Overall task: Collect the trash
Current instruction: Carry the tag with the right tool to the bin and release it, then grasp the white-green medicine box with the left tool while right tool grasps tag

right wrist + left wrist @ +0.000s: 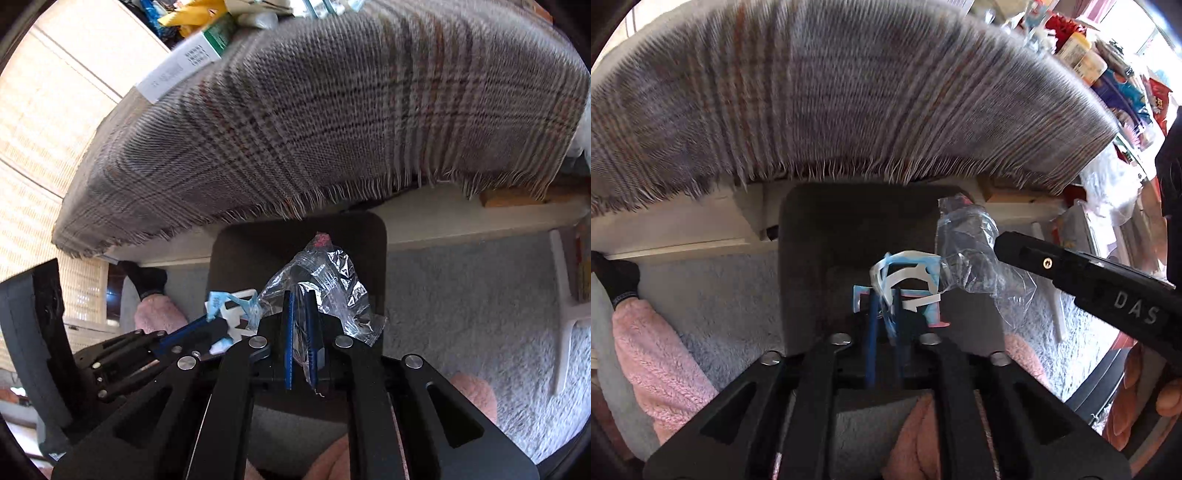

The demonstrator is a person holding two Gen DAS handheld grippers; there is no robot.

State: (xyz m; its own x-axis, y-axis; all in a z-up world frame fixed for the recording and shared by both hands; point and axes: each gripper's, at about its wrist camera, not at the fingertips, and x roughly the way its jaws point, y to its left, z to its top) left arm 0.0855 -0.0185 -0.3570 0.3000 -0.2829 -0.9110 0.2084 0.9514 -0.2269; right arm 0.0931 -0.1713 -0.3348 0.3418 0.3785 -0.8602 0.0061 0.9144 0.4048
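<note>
Grey plaid fringed cloth [849,96] drapes the table across the upper frame; dark square bin [886,236] sits below centre. Left tongs [884,317] nearly closed, pinching white-and-blue torn paper wrapper [905,273]. Right tongs [300,306] narrow, gripping crumpled clear plastic wrapper [332,273] above the bin.

Bright daylight, motion blur, fisheye-warped edges.

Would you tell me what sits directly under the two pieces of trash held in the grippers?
Under the clear plastic wrapper and the blue-and-white packaging is a dark bin on the grey carpet. Its inside is shadowed, so its contents cannot be seen.
</note>
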